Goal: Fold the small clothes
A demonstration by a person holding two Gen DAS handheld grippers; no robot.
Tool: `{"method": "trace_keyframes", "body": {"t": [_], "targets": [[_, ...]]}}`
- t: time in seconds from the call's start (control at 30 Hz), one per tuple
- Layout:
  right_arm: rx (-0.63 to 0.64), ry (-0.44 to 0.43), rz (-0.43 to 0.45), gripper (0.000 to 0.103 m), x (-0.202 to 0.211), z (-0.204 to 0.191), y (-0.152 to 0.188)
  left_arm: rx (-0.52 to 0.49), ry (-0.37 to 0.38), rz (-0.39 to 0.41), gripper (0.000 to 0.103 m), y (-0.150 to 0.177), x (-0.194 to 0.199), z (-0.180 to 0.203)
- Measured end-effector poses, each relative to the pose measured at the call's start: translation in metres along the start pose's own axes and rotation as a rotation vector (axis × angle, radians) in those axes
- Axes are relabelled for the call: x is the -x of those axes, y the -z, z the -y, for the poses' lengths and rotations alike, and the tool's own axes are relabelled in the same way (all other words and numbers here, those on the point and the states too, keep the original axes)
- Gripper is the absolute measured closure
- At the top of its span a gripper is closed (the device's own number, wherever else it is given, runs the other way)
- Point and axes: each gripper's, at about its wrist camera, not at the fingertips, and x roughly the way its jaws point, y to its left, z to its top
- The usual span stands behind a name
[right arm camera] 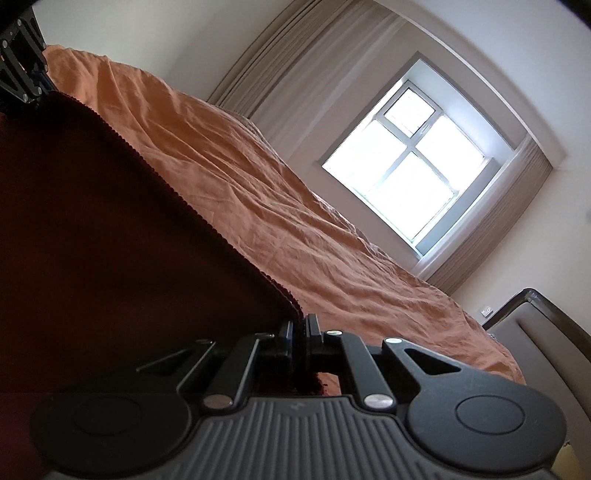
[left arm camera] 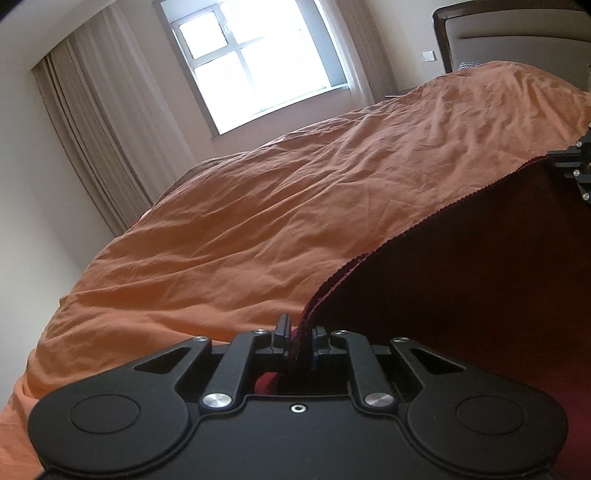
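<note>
Bed: I see a wrinkled orange bedspread filling the middle.
Window: a white-framed window, blazing with daylight.
Curtains: beige curtains drawn aside.
Headboard: a dark-framed padded headboard at the bed's far end.
Walls: pale walls.

Setting: bedroom in a home or a hotel room; which of the two cannot be told.
Bed: wide, covered by a rumpled orange sheet, fills most of both wrist views.
Headboard: padded, pale upholstery in a dark wooden frame, at one end of the bed.
Window: white-framed, four panes, very bright daylight, in the wall past the bed.
Curtains: beige, pleated, drawn to both sides of the window.
Walls: plain, off-white.
Wall switch plate: white, beside the headboard.
</note>
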Motion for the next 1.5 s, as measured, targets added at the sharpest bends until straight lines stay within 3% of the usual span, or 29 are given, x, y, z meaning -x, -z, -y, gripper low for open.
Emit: {"method": "trace_keyframes", "body": {"t": [0.07,0.1,0.13,0.17,0.2,0.23,0.27,0.3,0.37,0.47,0.63,0.9,0.97,1.1,1.2,1.5], "targets": [[0.002,-0.002,-0.009,0.097,-0.002,-0.002,-0.002,0.004,-0.004,-0.01,0.077,0.0,-0.001,-0.001],[0.003,-0.005,-0.016,0.094,-0.004,-0.002,-0.002,0.01,0.004,-0.012,0.067,0.0,-0.003,-0.003],[0.001,-0.006,-0.023,0.091,-0.004,-0.001,-0.003,0.022,0.009,-0.013,0.048,0.0,-0.003,-0.005],[-0.002,-0.008,-0.031,0.081,-0.005,-0.001,-0.002,0.05,0.017,-0.006,0.037,0.001,-0.001,-0.01],[-0.009,-0.009,-0.04,0.062,-0.004,0.0,-0.001,0.088,0.032,0.011,0.016,0.001,0.001,-0.015],[-0.018,-0.008,-0.04,0.051,-0.004,0.004,-0.001,0.125,0.051,0.027,0.005,0.002,0.003,-0.021],[-0.026,-0.002,-0.034,0.034,-0.004,0.006,-0.001,0.166,0.063,0.044,0.004,0.003,0.006,-0.027],[-0.03,0.006,-0.025,0.027,-0.002,0.008,0.0,0.215,0.083,0.059,0.003,0.004,0.009,-0.035],[-0.027,0.019,-0.018,0.016,0.002,0.012,-0.001,0.306,0.104,0.06,0.001,0.005,0.012,-0.051],[-0.025,0.045,0.004,0.001,0.014,0.021,0.0,0.428,0.071,0.081,0.001,0.01,0.025,-0.066],[-0.061,0.047,0.03,0.0,0.046,0.032,0.013,0.445,0.012,0.146,0.001,0.029,0.054,-0.052],[-0.179,0.085,-0.086,0.0,0.052,0.031,0.069,0.293,-0.087,0.065,0.001,0.065,0.042,-0.005],[-0.278,0.073,-0.078,0.0,0.052,0.035,0.082,0.299,-0.076,0.049,0.001,0.075,0.032,-0.004],[-0.433,0.054,-0.05,0.0,0.051,0.04,0.102,0.441,0.01,0.061,0.0,0.096,0.02,-0.02],[-0.439,0.071,-0.011,0.0,0.054,0.035,0.109,0.489,0.041,0.094,0.0,0.106,0.019,-0.024],[-0.41,0.177,0.062,0.0,0.061,0.02,0.115,0.48,0.01,0.154,0.0,0.113,0.021,-0.016]]}}
